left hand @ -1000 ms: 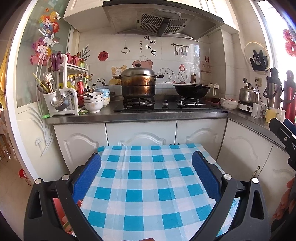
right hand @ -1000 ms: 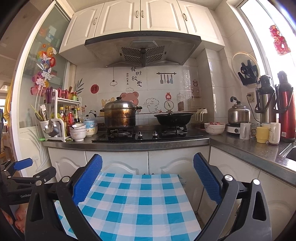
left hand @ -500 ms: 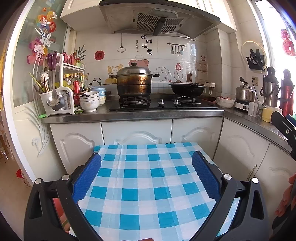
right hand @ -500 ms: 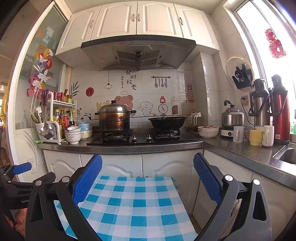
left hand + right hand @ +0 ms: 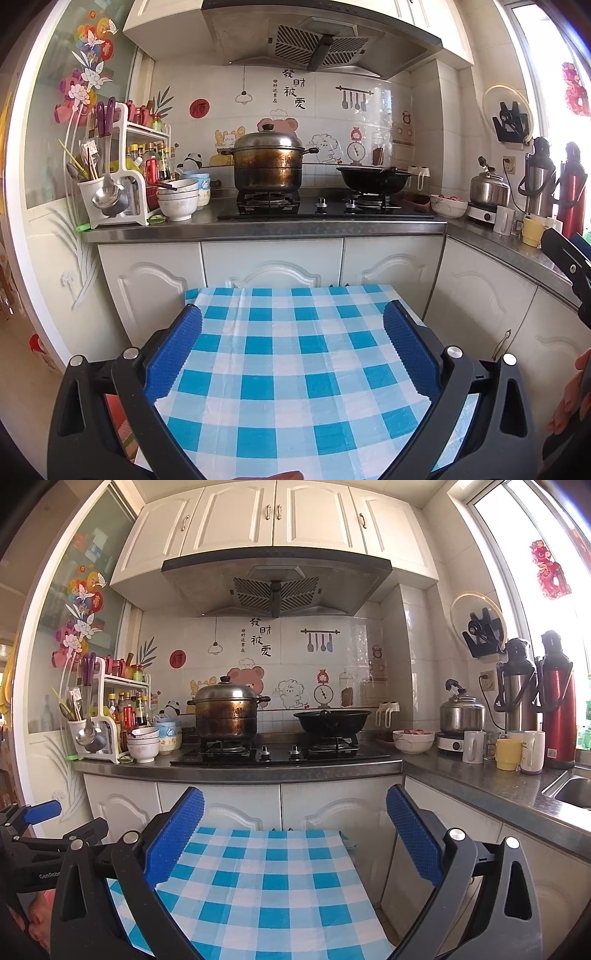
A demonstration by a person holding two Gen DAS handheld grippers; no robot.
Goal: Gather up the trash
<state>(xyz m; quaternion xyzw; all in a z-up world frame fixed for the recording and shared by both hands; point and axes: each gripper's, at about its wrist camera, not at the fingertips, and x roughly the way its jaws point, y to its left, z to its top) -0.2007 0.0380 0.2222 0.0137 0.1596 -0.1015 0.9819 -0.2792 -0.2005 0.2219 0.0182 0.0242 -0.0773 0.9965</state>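
a: trash: none visible, possibly hidden below frame. checked table (image 5: 295, 362) fills lower centre, bare.
b: change? both views have tilted up toward the stove pot (image 5: 267, 162), so the search hasn't begun.
a: left gripper (image 5: 293, 354) wide apart, empty; right gripper (image 5: 295, 834) likewise.

- Left gripper (image 5: 291, 347) is raised a bit vs 1 s ago; checked tablecloth (image 5: 295, 369) sits lower in view.
- Right gripper (image 5: 295, 834) is tilted up; more upper cabinets (image 5: 273, 517) are seen.
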